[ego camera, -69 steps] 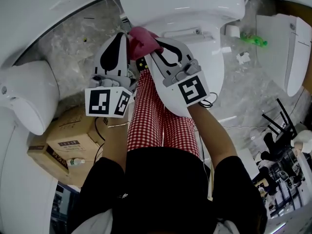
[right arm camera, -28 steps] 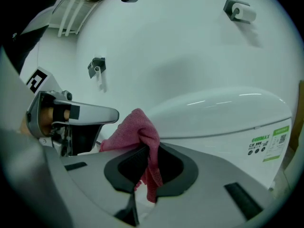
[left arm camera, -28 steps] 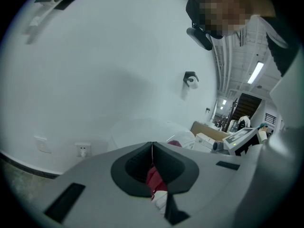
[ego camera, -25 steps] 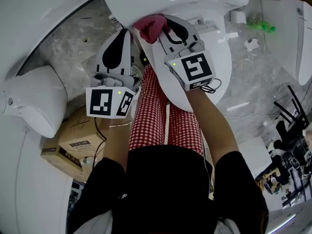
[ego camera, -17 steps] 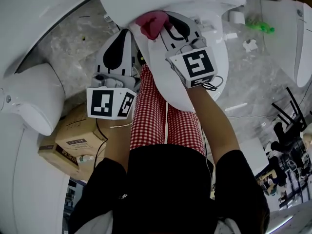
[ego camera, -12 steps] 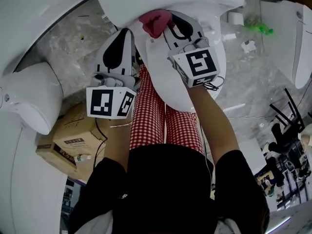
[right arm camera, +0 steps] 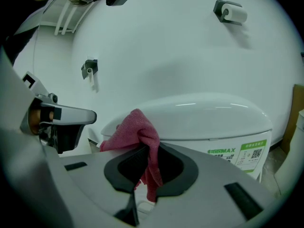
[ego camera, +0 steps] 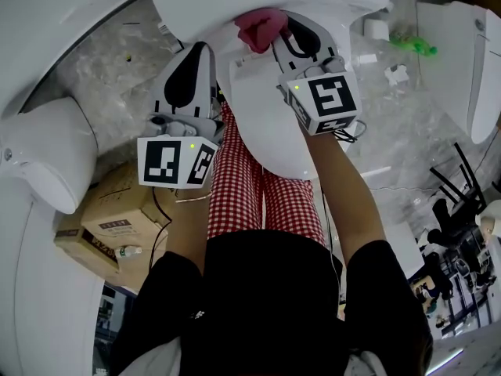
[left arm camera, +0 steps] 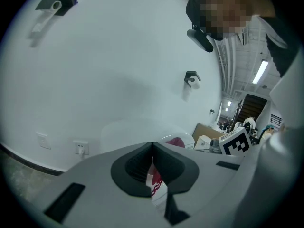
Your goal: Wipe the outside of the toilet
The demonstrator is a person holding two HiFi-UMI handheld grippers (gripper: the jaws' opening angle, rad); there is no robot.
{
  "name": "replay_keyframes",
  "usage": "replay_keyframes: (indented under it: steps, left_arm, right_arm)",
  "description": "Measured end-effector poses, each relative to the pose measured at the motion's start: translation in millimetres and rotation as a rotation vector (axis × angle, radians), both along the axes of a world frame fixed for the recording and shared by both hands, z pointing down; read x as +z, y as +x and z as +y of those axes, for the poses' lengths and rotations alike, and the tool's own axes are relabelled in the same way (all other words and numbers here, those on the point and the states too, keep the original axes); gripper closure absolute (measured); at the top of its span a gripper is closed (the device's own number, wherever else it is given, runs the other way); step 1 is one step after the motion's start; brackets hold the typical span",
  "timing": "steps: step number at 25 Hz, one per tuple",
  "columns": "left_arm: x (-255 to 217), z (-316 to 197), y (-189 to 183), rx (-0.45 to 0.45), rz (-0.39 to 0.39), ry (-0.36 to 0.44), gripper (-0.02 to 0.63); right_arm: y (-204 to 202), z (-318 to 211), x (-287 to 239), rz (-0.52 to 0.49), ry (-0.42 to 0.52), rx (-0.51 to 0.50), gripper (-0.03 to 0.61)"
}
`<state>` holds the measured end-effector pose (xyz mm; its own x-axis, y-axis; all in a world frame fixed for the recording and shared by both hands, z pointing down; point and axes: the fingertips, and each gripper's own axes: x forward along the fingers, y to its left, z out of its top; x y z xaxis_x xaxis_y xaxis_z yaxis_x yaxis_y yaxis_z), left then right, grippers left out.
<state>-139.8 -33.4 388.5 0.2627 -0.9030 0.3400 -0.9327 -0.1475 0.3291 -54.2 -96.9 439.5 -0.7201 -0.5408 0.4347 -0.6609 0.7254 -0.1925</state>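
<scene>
**Toilet: cloth stroke moves right along the rear of the bowl**

Toilet (ego camera: 262, 124) stands directly ahead of the person, lid down. The right tongs (ego camera: 275, 30) are clenched on a pink cloth (ego camera: 261, 28); the right gripper view shows the cloth (right arm camera: 142, 132) pinched between the pads, with a fold hanging below them. In the head view the cloth lies where the bowl meets the overhanging lid. Contact with the porcelain looks likely but cannot be confirmed.

Change: over the last few seconds the right tongs have carried the cloth to the right and further in. It was just beside the tip of the left tongs (ego camera: 201, 49) and is now clear of it. The left tongs have held their place, clenched on nothing and off the bowl's left side.

Meaning: one wiping stroke along the rear of the bowl appears under way. The bowl's sides and front probably remain to be wiped.
</scene>
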Motion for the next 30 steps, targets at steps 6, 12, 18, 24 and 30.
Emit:
replay_keyframes:
  steps: [6, 12, 18, 24, 30]
  left_arm:
    - [-1, 1, 5, 0.001, -0.001, 0.001, 0.603]
    - [0, 1, 11, 0.008, 0.003, 0.004, 0.603]
    - [0, -1, 16, 0.017, 0.001, 0.003, 0.603]
    - [1, -3, 20, 0.020, -0.004, 0.002, 0.603]
    - [2, -3, 33, 0.034, -0.002, -0.002, 0.603]
  right_arm:
    - [20, -10, 1, 0.013, 0.000, 0.050, 0.518]
    - [34, -18, 1, 0.012, 0.010, 0.080, 0.517]
    - [48, -26, 2, 0.015, 0.016, 0.109, 0.517]
    - [65, -34, 1, 0.019, 0.020, 0.142, 0.518]
    - [85, -42, 1, 0.029, 0.026, 0.170, 0.518]
